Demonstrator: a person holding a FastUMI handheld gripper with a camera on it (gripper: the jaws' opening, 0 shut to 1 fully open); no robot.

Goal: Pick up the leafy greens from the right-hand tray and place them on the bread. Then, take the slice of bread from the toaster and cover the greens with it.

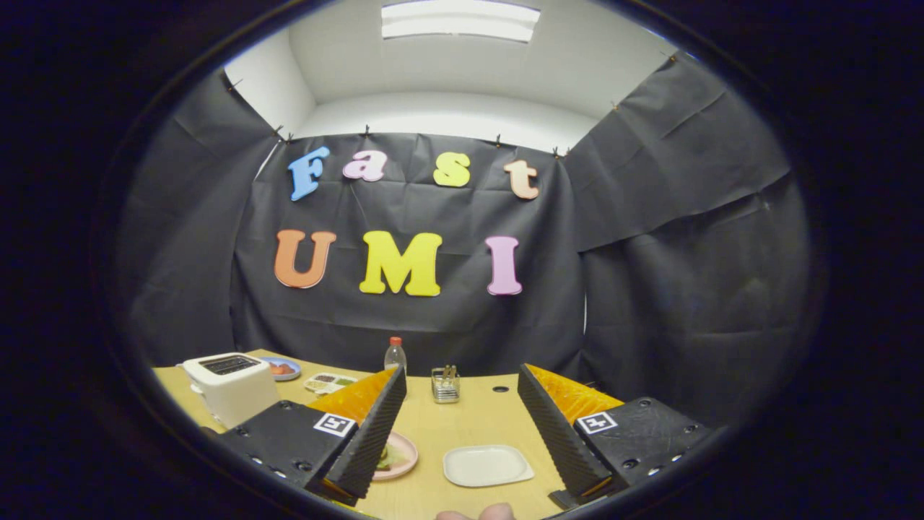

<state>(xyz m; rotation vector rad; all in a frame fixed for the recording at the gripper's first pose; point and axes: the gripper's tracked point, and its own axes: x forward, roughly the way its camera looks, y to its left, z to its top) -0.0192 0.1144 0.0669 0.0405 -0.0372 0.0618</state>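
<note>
We see the gripper (462,433) held above the light wooden table (469,419), its fingers (375,433) spread wide and grasping nothing. Between them lies a white rounded-square tray (487,464), which looks bare. A round pink plate (399,455) sits half hidden behind the left finger; something greenish shows on it, too small to tell. The white toaster (231,386) stands beyond the left finger, with a clear plastic bottle (395,355) and a small metal rack (445,384) further back.
</note>
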